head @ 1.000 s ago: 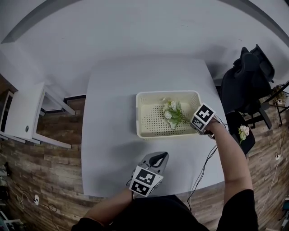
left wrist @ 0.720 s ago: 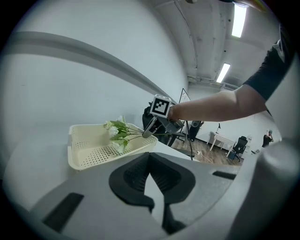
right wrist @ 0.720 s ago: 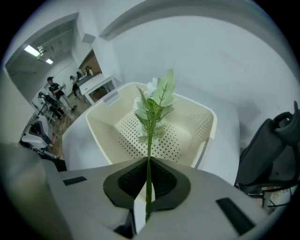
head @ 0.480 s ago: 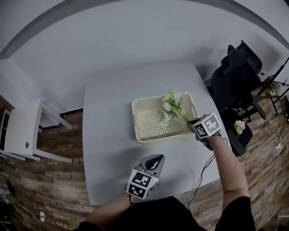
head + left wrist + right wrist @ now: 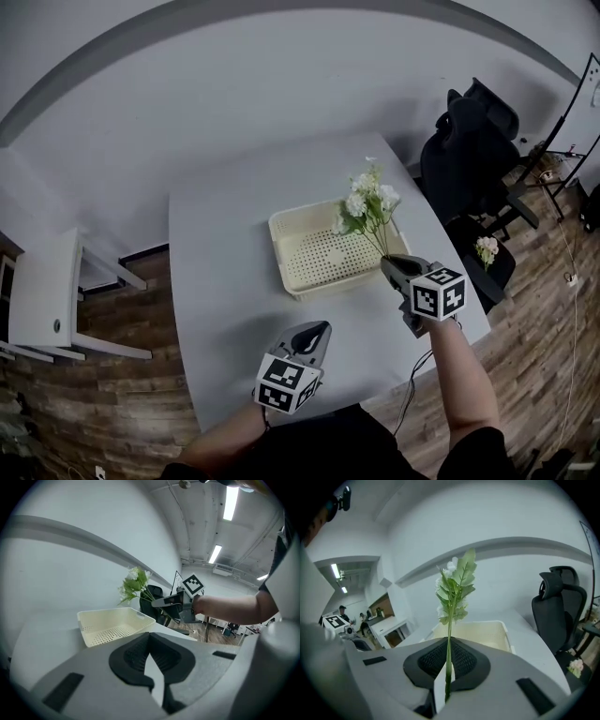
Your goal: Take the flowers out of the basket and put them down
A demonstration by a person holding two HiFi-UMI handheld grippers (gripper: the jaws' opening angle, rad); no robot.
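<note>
A bunch of white flowers (image 5: 367, 202) with green leaves stands upright in the air over the right end of the cream perforated basket (image 5: 314, 253). My right gripper (image 5: 388, 263) is shut on the stems, just off the basket's near right corner. In the right gripper view the thin green stem (image 5: 449, 663) runs up between the closed pads to the flowers (image 5: 452, 585), with the basket (image 5: 499, 629) behind. My left gripper (image 5: 319, 331) hovers over the table's near edge, shut and empty. The left gripper view shows its jaws (image 5: 150, 641) together, the basket (image 5: 112, 625) and the raised flowers (image 5: 133, 583) beyond.
The basket sits on a grey table (image 5: 225, 244). A black office chair (image 5: 469, 141) stands right of the table. A second small flower bunch (image 5: 486, 248) lies on a dark seat there. A white chair (image 5: 47, 291) stands at the left on the wooden floor.
The right gripper has lifted the flowers up out of the basket and drawn back toward the table's near right. The flowers went from lying in the basket to standing upright. The left gripper stayed put.
</note>
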